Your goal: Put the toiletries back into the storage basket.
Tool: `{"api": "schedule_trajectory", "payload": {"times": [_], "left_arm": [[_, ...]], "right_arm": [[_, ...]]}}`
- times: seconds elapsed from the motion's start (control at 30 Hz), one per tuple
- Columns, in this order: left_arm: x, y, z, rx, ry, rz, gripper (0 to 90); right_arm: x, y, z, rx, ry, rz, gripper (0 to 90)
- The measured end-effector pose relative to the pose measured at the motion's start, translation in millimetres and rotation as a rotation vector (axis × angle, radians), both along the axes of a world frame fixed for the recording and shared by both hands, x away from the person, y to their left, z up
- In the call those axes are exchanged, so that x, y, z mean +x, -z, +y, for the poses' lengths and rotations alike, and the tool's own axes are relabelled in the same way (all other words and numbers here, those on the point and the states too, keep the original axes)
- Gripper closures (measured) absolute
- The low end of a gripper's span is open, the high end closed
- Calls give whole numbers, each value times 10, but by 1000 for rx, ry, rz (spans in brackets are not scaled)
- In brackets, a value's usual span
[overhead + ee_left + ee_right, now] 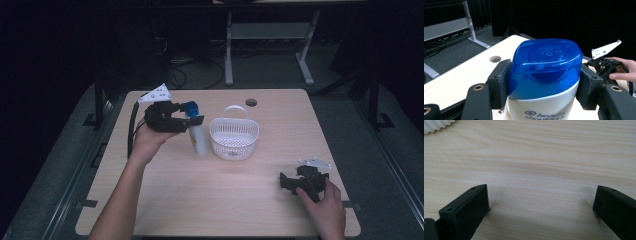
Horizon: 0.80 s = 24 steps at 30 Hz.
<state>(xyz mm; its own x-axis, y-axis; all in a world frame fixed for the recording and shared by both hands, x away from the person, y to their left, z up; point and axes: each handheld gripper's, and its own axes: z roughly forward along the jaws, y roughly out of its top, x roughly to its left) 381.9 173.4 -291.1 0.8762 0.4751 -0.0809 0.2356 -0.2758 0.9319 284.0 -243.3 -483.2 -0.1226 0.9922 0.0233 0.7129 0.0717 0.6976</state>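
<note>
A white shampoo bottle (198, 137) with a blue cap (545, 63) hangs upright over the table's left half, just left of a white plastic basket (233, 137). My left gripper (189, 120) is shut on the bottle at its cap; in the left gripper view both pads (503, 85) press the cap's sides. My right gripper (286, 182) rests low at the table's right front corner, held by a hand. In the right gripper view its jaws stand wide apart over bare wood, right gripper (541, 207) open with nothing between them.
The wooden table (225, 200) has a round cable hole (251, 102) behind the basket. A corner of the basket's rim (436, 125) appears at the top left of the right gripper view. A desk frame (270, 45) stands on the floor beyond the table.
</note>
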Motion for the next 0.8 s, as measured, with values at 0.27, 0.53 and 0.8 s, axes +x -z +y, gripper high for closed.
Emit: {"api": "schedule_trajectory", "payload": {"times": [0.27, 0.53, 0.8], "left_arm": [[122, -107, -180, -7, 19, -20, 376], [231, -128, -375, -6, 38, -31, 376], [329, -95, -529, -12, 45, -41, 376]], "right_arm": [[0, 0, 0, 0, 0, 0, 0], [0, 0, 0, 0, 0, 0, 0], [0, 0, 0, 0, 0, 0, 0]]}}
